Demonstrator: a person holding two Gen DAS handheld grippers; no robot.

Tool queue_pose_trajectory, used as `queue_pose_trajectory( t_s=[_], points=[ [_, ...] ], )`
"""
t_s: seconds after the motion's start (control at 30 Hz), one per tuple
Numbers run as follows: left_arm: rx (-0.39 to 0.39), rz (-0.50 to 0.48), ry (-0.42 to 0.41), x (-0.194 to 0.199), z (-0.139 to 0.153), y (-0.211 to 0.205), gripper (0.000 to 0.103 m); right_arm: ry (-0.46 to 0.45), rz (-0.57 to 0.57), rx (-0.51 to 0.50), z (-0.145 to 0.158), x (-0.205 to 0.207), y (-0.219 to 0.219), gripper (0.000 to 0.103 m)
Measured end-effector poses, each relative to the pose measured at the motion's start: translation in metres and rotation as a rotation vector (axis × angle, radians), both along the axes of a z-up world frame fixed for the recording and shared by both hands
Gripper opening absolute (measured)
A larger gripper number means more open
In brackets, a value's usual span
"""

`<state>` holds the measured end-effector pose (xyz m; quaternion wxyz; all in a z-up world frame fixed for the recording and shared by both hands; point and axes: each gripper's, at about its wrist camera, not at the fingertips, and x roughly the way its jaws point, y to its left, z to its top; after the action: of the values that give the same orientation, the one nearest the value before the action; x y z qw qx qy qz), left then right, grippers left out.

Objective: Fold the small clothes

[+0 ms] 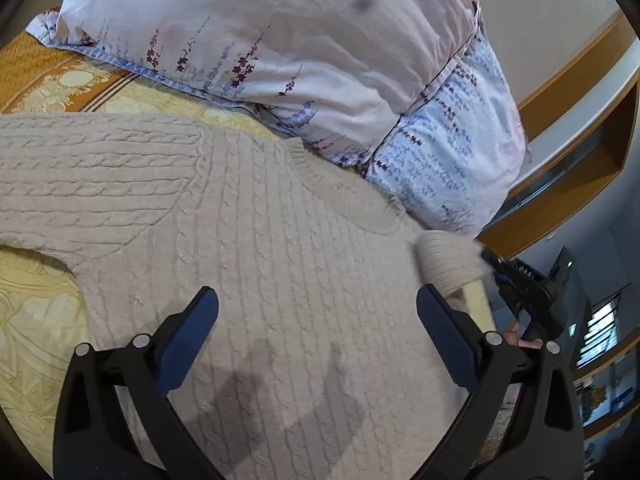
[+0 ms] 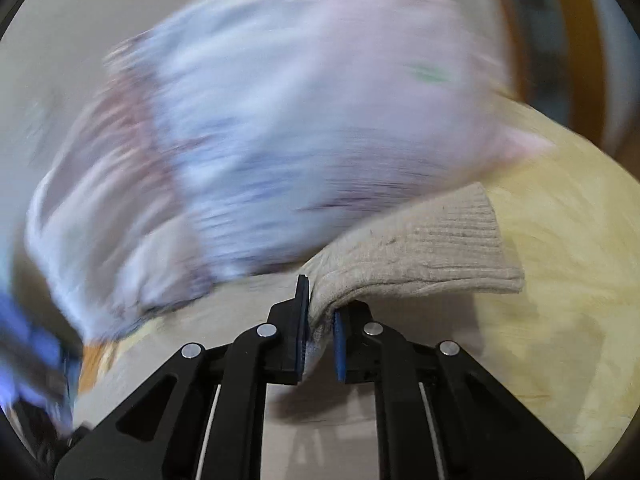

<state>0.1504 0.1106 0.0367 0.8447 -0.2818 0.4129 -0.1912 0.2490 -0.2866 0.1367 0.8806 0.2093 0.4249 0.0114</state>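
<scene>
Right gripper (image 2: 320, 320) pinching ribbed sleeve cuff (image 2: 448, 248) of cable-knit sweater (image 1: 260, 240) spread on bed (image 1: 32, 320); left gripper (image 1: 318, 320) wide, empty above it; shallow pinch, cuff likely slipping mid-fold.

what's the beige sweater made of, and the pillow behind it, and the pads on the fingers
Sweater: looks like a thick, soft knit, wool or acrylic; raised cable braids, ribbed cuff, slightly fuzzy surface.

Pillow: thin woven fabric, probably cotton, matte; fine creases and a printed flower pattern.

Pads on the fingers: smooth matte blue, seemingly rubber or soft plastic, set on black, likely hard plastic arms with metal pins.
</scene>
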Motion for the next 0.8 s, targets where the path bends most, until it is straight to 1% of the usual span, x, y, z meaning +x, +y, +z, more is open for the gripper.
queue_pose_trajectory(
  t_s=[0.03,0.1,0.13,0.17,0.2,0.23,0.3,0.33,0.37,0.4,0.43,0.47,0.5,0.57,0.6,0.63,0.67,0.73,0.77,0.8],
  points=[
    [-0.021,-0.004,0.0,0.001,0.0,0.0,0.099,-0.011,0.119,0.014,0.004,0.004,0.035,0.012],
    [-0.051,-0.007,0.001,0.001,-0.001,-0.001,0.098,0.028,0.277,0.049,-0.003,0.008,0.079,0.013],
    [-0.068,-0.01,0.004,0.002,-0.002,-0.002,0.098,0.073,0.373,0.08,-0.011,0.008,0.106,0.025],
    [-0.081,-0.012,0.009,0.003,-0.003,-0.003,0.096,0.11,0.442,0.097,-0.019,0.007,0.125,0.046],
    [-0.091,-0.013,0.017,0.005,-0.004,-0.003,0.095,0.142,0.492,0.089,-0.028,0.003,0.142,0.054],
    [-0.106,-0.011,0.033,0.007,-0.006,-0.004,0.094,0.143,0.501,0.079,-0.031,-0.001,0.147,0.06],
    [-0.139,-0.01,0.063,0.01,-0.011,-0.004,0.09,0.141,0.493,0.078,-0.035,-0.008,0.145,0.06],
    [-0.156,-0.009,0.084,0.013,-0.014,-0.004,0.089,0.151,0.463,0.104,-0.037,-0.013,0.132,0.06],
    [-0.163,-0.009,0.096,0.015,-0.016,-0.004,0.086,0.161,0.427,0.129,-0.037,-0.015,0.119,0.06],
    [-0.17,-0.007,0.11,0.017,-0.018,-0.005,0.081,0.175,0.357,0.165,-0.04,-0.019,0.098,0.06],
    [-0.179,-0.004,0.131,0.022,-0.022,-0.007,0.078,0.185,0.294,0.192,-0.042,-0.024,0.078,0.06],
    [-0.189,-0.005,0.146,0.025,-0.025,-0.008,0.073,0.191,0.246,0.212,-0.045,-0.028,0.062,0.06],
    [-0.208,-0.006,0.165,0.031,-0.029,-0.01,0.068,0.2,0.175,0.246,-0.047,-0.034,0.042,0.06],
    [-0.215,0.004,0.19,0.038,-0.034,-0.014,0.062,0.231,-0.001,0.366,-0.061,-0.046,-0.006,0.059],
    [-0.217,0.014,0.208,0.045,-0.037,-0.016,0.06,0.24,-0.049,0.396,-0.066,-0.051,-0.017,0.058],
    [-0.218,0.02,0.22,0.048,-0.04,-0.017,0.056,0.251,-0.114,0.425,-0.072,-0.055,-0.032,0.055],
    [-0.22,0.027,0.236,0.053,-0.042,-0.018,0.053,0.263,-0.193,0.439,-0.079,-0.061,-0.05,0.055],
    [-0.218,0.046,0.261,0.062,-0.046,-0.021,0.049,0.266,-0.276,0.462,-0.087,-0.067,-0.068,0.053],
    [-0.209,0.056,0.267,0.065,-0.047,-0.022,0.045,0.26,-0.304,0.488,-0.091,-0.069,-0.076,0.047],
    [-0.2,0.063,0.267,0.068,-0.048,-0.023,0.04,0.256,-0.312,0.498,-0.091,-0.071,-0.079,0.046]
  ],
)
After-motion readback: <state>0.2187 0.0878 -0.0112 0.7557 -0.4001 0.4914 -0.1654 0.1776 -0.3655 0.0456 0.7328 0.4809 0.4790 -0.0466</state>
